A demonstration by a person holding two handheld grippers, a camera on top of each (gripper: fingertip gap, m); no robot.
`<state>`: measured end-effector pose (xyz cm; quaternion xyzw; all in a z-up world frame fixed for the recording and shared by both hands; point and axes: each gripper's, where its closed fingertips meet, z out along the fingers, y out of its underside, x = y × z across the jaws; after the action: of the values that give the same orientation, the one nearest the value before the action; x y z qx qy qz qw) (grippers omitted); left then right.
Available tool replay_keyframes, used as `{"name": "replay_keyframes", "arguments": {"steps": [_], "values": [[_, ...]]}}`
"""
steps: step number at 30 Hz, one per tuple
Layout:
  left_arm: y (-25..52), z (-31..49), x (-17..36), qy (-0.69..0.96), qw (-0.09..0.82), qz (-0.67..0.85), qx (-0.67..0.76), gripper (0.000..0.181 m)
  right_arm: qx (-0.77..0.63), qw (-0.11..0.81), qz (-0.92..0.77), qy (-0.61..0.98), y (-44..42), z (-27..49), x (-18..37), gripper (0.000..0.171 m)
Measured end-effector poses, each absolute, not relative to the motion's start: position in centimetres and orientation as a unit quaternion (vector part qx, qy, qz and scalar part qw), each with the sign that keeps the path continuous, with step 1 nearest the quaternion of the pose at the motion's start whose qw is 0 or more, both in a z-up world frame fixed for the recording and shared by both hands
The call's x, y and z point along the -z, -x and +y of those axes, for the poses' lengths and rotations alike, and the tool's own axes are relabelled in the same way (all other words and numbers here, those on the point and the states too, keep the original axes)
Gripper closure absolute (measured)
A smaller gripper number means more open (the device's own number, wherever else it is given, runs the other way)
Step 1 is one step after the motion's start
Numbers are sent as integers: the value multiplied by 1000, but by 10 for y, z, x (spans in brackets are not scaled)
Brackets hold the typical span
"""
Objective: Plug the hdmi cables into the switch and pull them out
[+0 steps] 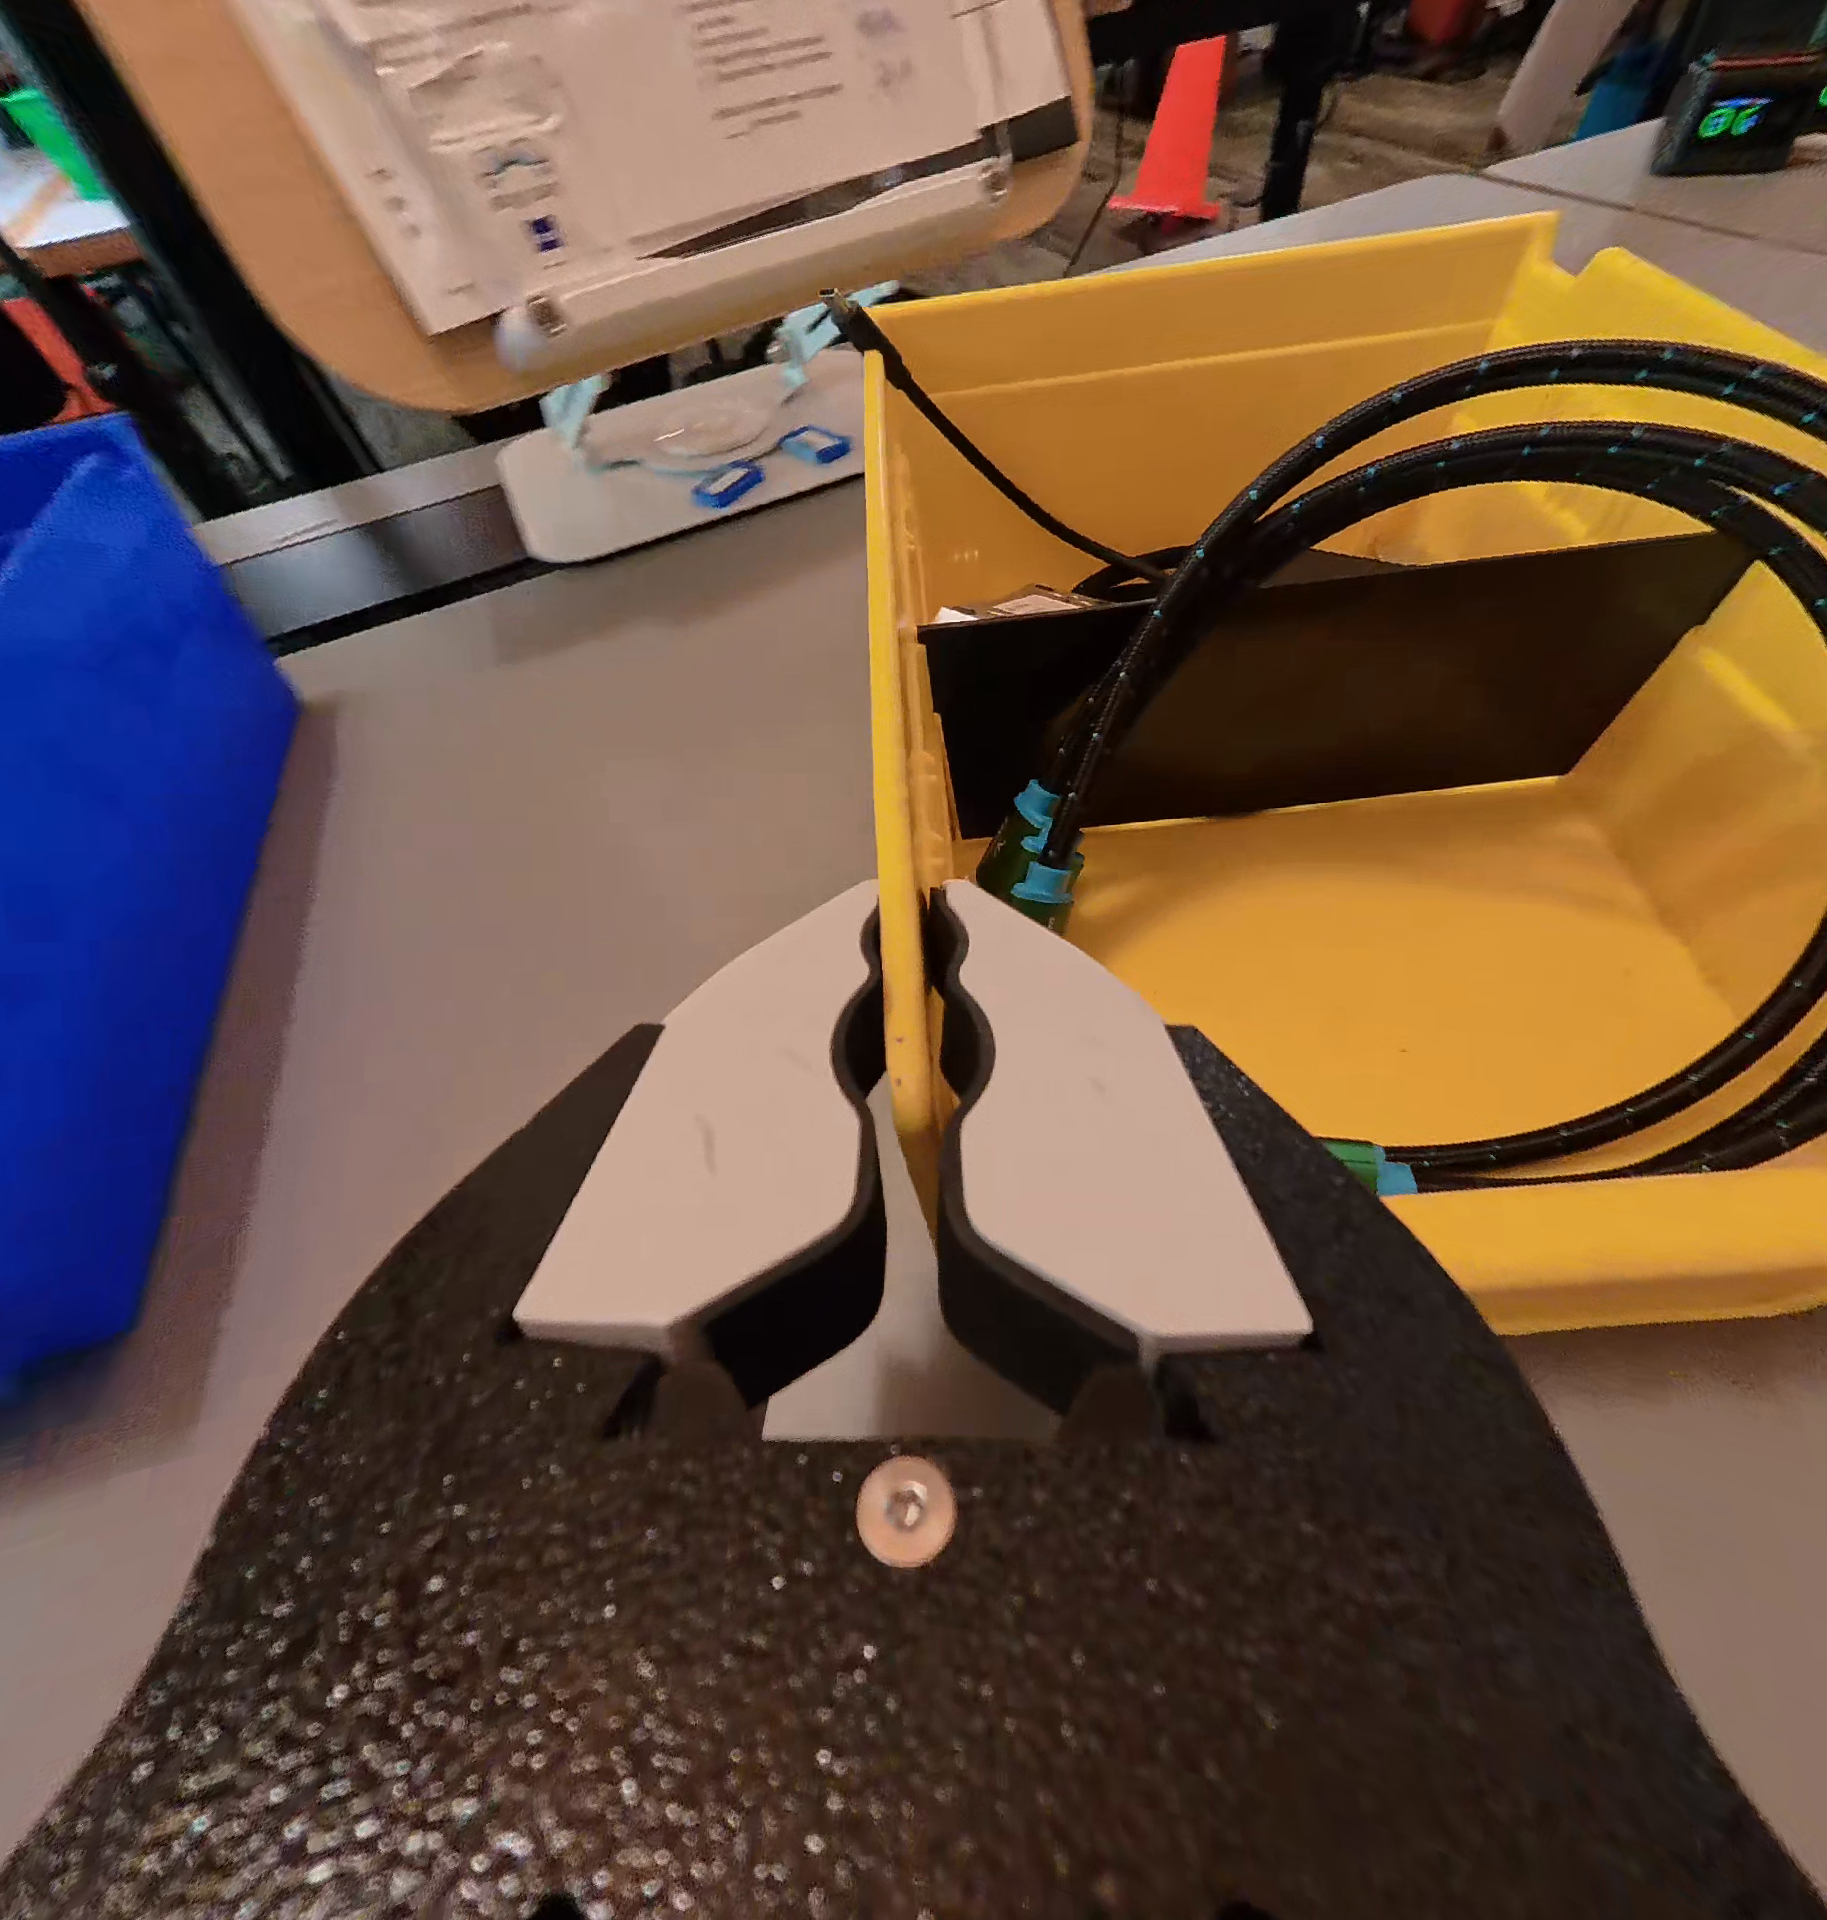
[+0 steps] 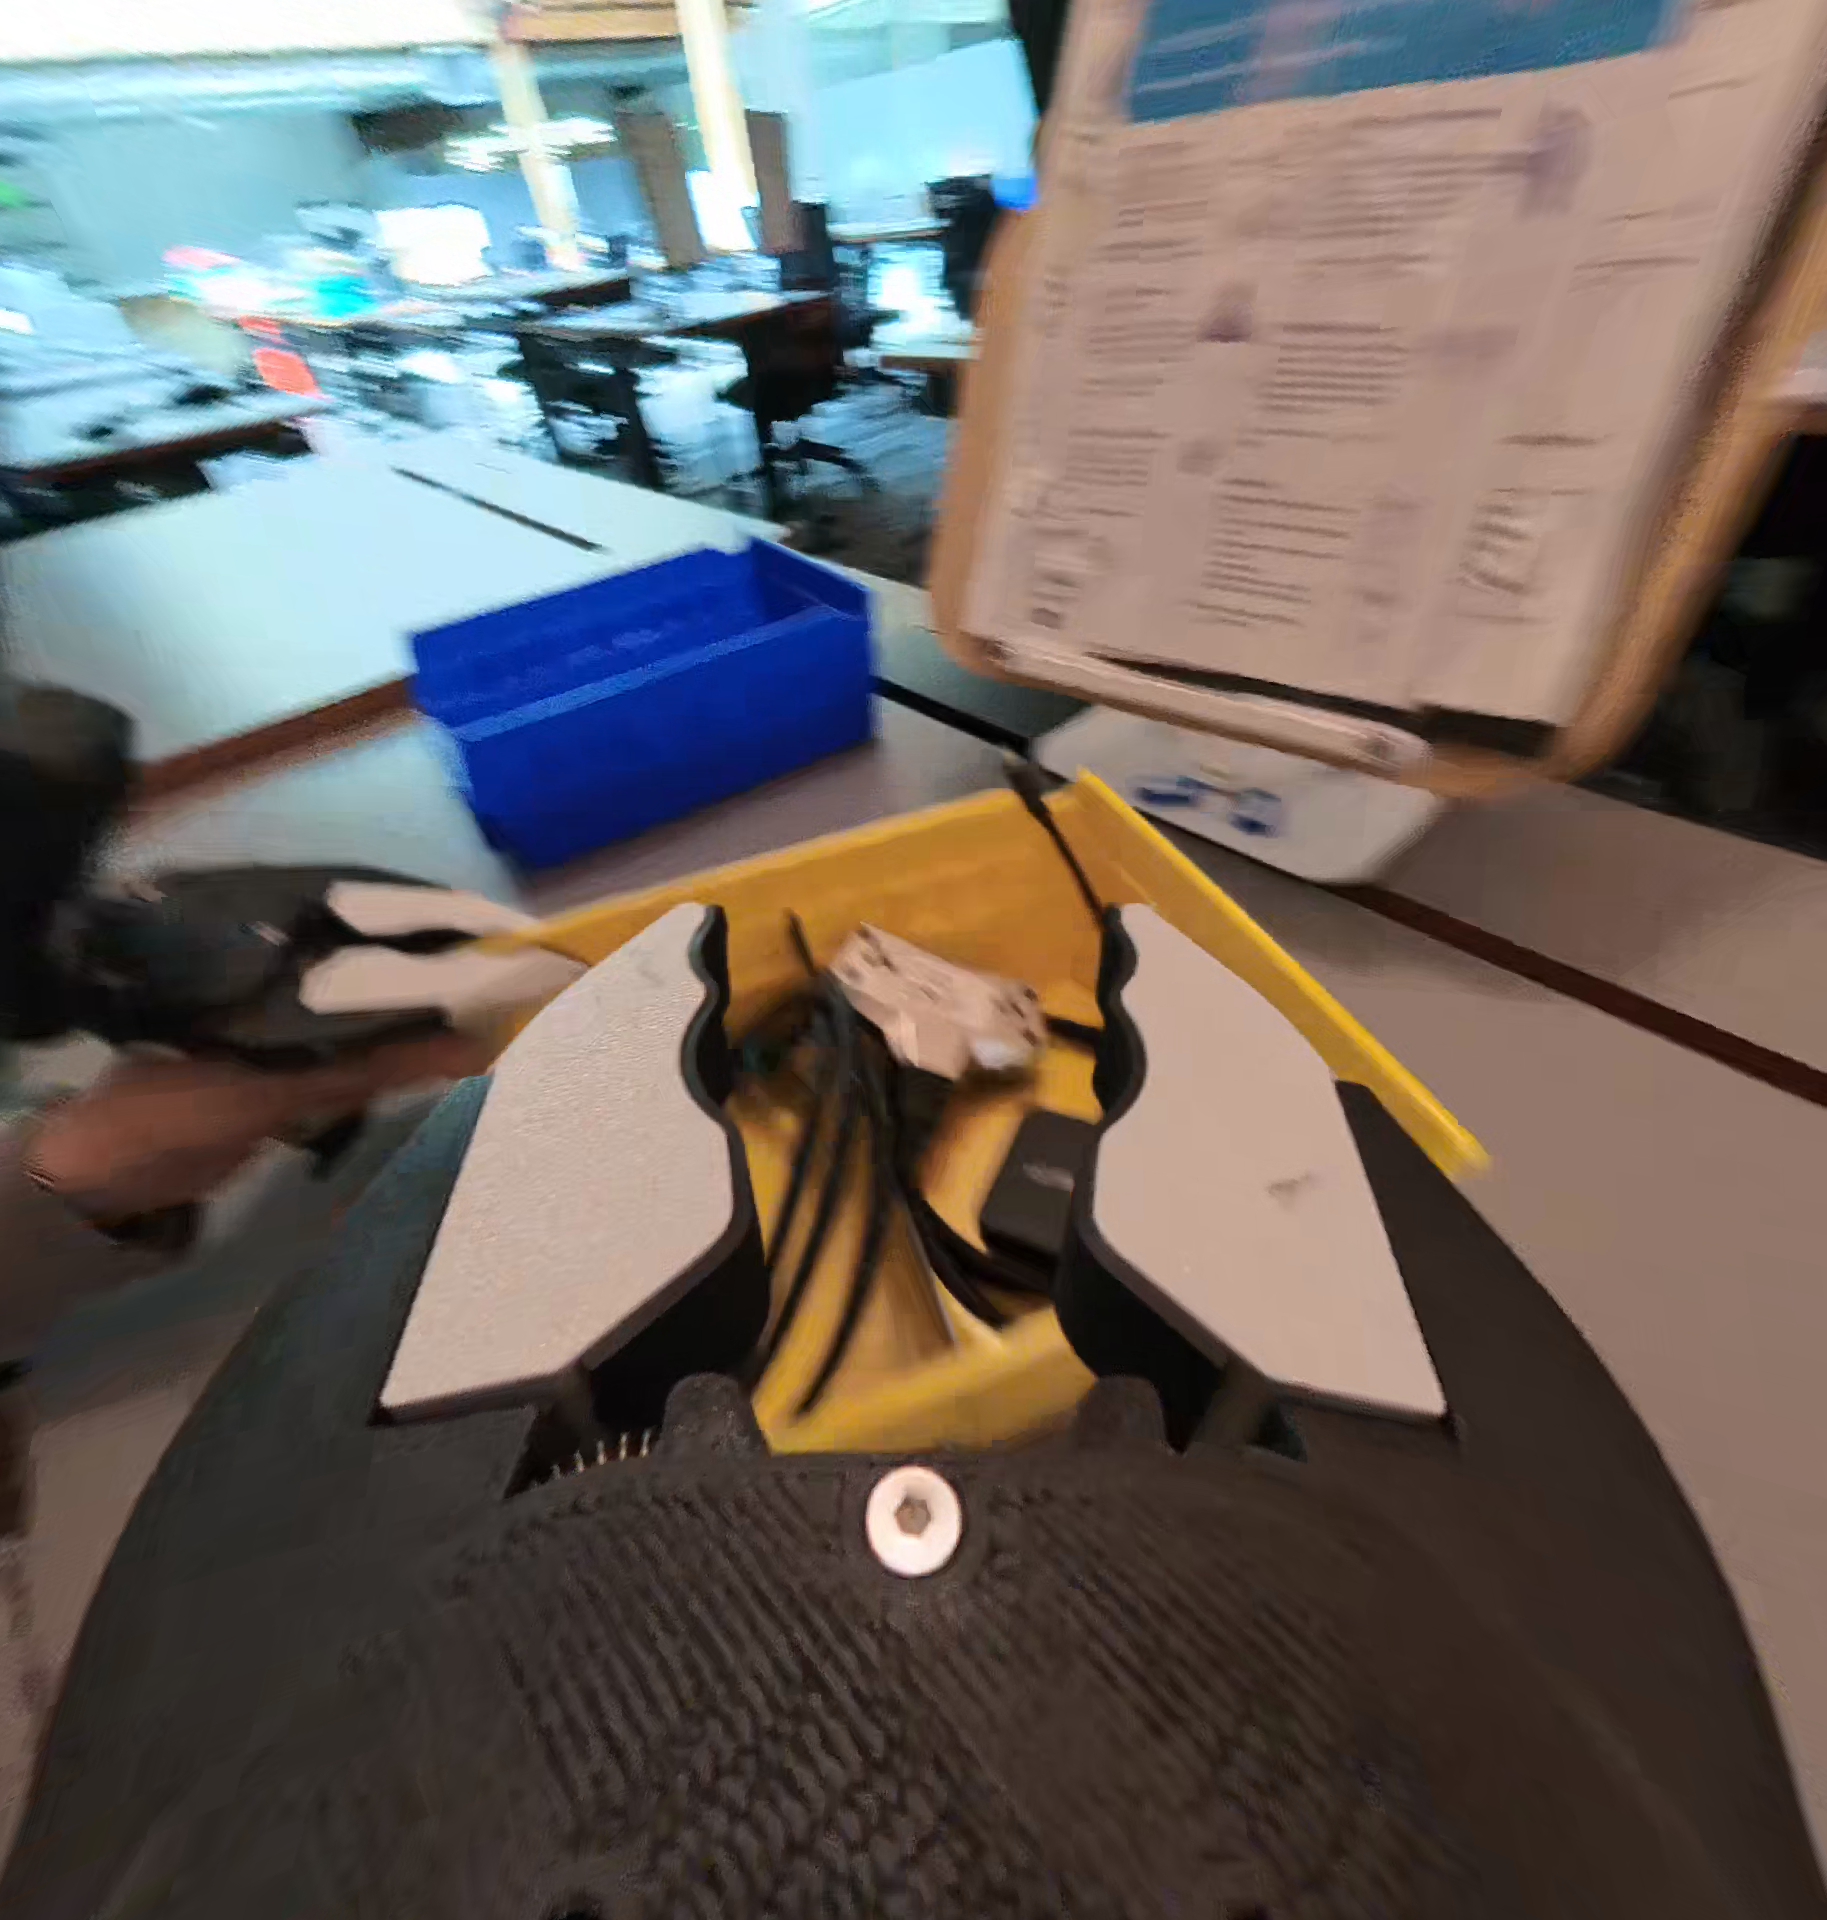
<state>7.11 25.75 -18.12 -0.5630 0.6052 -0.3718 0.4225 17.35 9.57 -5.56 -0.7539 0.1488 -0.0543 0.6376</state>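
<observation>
A yellow bin (image 1: 1408,997) stands on the grey table and holds coiled black braided HDMI cables (image 1: 1511,436) with blue-and-green plugs (image 1: 1039,862) and a black divider. My left gripper (image 1: 914,914) is shut on the bin's left wall. In the right wrist view, my right gripper (image 2: 914,935) is open above the yellow bin (image 2: 940,873). Below it lie black cables (image 2: 836,1122), a silver-grey switch box (image 2: 940,1003) and a small black box (image 2: 1044,1184). The left gripper (image 2: 410,945) shows at the left, clamped on the bin's edge.
A blue bin (image 1: 88,883) stands left of the yellow one; it also shows in the right wrist view (image 2: 660,696). A tilted wooden board with papers (image 1: 628,156) hangs over the table's far side, on a white base (image 1: 680,468). A person's hand (image 2: 213,1132) holds the left gripper.
</observation>
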Motion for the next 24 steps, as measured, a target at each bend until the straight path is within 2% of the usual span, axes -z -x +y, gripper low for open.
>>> {"name": "replay_keyframes", "arguments": {"steps": [3, 5, 9, 13, 16, 19, 20, 24], "values": [[-46, 284, 181, 579, 434, 589, 360, 176, -62, 640, 90, 761, -142, 193, 26, 96], [-33, 298, 181, 590, 436, 576, 361, 177, -152, 603, 66, 780, -125, 261, 20, 93], [-20, 311, 179, 609, 437, 538, 387, 177, -272, 486, 161, 815, -119, 386, 52, 86], [-10, 317, 179, 612, 445, 527, 386, 177, -198, 401, 262, 855, -141, 463, 123, 84], [-6, 319, 178, 611, 446, 524, 391, 177, -158, 366, 330, 856, -160, 491, 159, 109], [-5, 320, 178, 608, 446, 532, 386, 177, -165, 359, 369, 841, -158, 513, 176, 118], [-5, 321, 178, 608, 447, 531, 385, 177, -147, 350, 381, 843, -158, 517, 184, 103], [-6, 323, 178, 606, 447, 532, 386, 177, -120, 309, 375, 866, -149, 529, 218, 94]]}}
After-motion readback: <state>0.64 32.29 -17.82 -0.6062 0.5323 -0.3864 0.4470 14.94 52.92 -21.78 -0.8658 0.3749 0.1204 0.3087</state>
